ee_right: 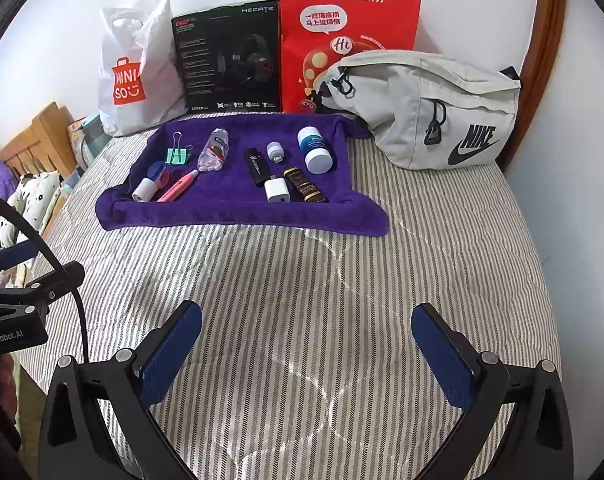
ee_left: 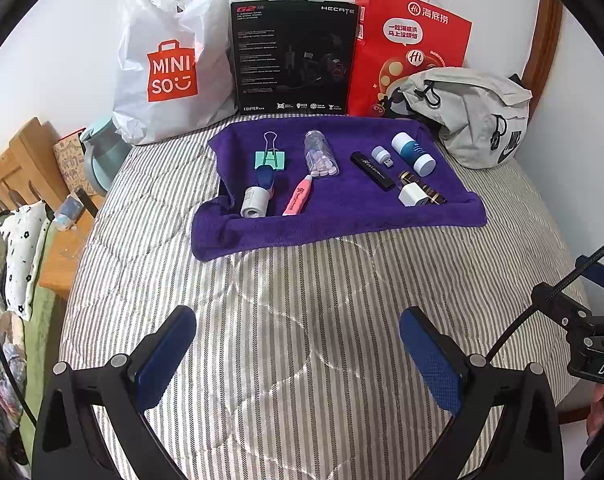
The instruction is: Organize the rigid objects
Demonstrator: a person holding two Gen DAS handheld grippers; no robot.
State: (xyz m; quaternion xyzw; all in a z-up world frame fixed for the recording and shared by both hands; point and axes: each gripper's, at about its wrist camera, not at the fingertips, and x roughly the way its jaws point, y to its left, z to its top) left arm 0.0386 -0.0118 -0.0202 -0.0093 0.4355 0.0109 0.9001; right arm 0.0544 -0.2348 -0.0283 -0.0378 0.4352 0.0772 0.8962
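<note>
A bed with a grey-and-white striped quilt [ee_left: 302,320] fills the middle. A plain white wall [ee_left: 62,60] rises at twelve o'clock. At one o'clock a curved brown wooden frame [ee_right: 542,60] runs up the wall. At nine o'clock stands a light wooden headboard [ee_left: 18,168], with a floral cloth [ee_left: 10,248] beside it. Soft daylight falls evenly.

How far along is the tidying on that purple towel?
It looks barely begun, or I can't tell what was sorted. Small things lie loosely on the purple towel: binder clip, pill bottle, pink pen, white charger. Nothing is in hand: the left claw and right claw are open and empty over the striped quilt.
</note>
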